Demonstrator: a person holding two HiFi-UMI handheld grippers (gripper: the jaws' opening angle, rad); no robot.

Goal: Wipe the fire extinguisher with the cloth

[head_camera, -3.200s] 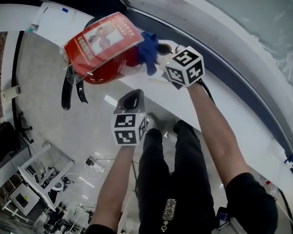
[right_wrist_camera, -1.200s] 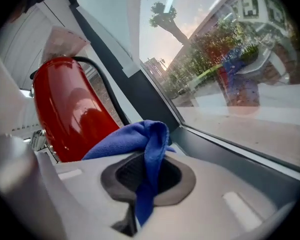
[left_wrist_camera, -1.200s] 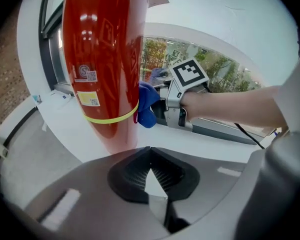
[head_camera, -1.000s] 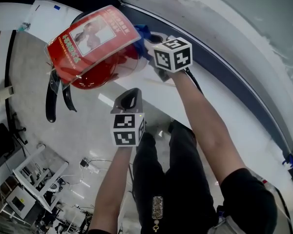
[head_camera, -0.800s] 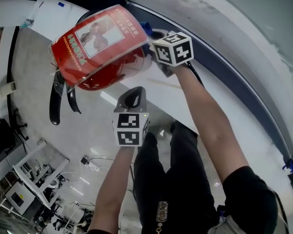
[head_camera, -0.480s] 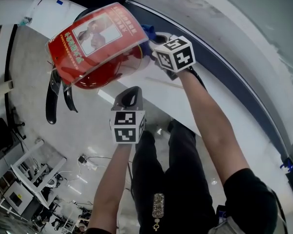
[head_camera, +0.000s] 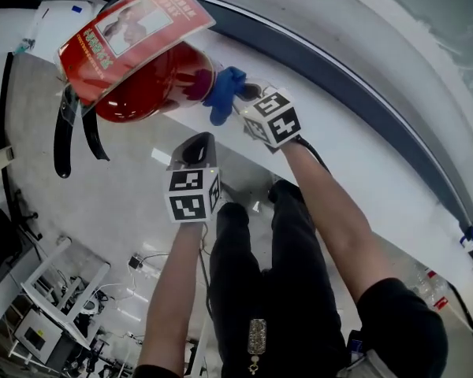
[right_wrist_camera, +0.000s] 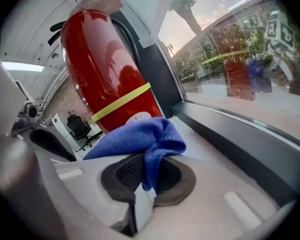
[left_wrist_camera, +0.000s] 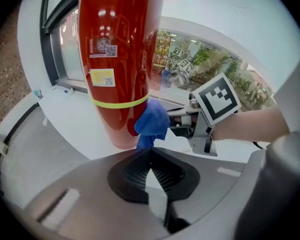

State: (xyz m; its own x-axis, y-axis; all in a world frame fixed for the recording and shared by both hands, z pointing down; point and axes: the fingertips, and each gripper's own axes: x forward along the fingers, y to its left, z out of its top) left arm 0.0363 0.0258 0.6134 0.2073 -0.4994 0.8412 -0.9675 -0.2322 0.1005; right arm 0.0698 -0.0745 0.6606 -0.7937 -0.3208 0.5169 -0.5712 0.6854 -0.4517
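Head view: one glossy red cylindrical fire extinguisher (head_camera: 142, 89) sat at 11 o'clock, one fuzzy blue cloth (head_camera: 225, 93) against its 3 o'clock side.
Left gripper view: left gripper (left_wrist_camera: 150, 158) jaws were together, nothing between.
Right gripper view: right gripper (right_wrist_camera: 145, 173) pinched cloth; one yellow band (right_wrist_camera: 122, 104) ringed cylinder.

White window sill (left_wrist_camera: 65, 131), curving along a dark-framed window (right_wrist_camera: 230, 59), red fire extinguisher (left_wrist_camera: 117, 59) standing upright on its base directly on the sill, yellow band round its lower body
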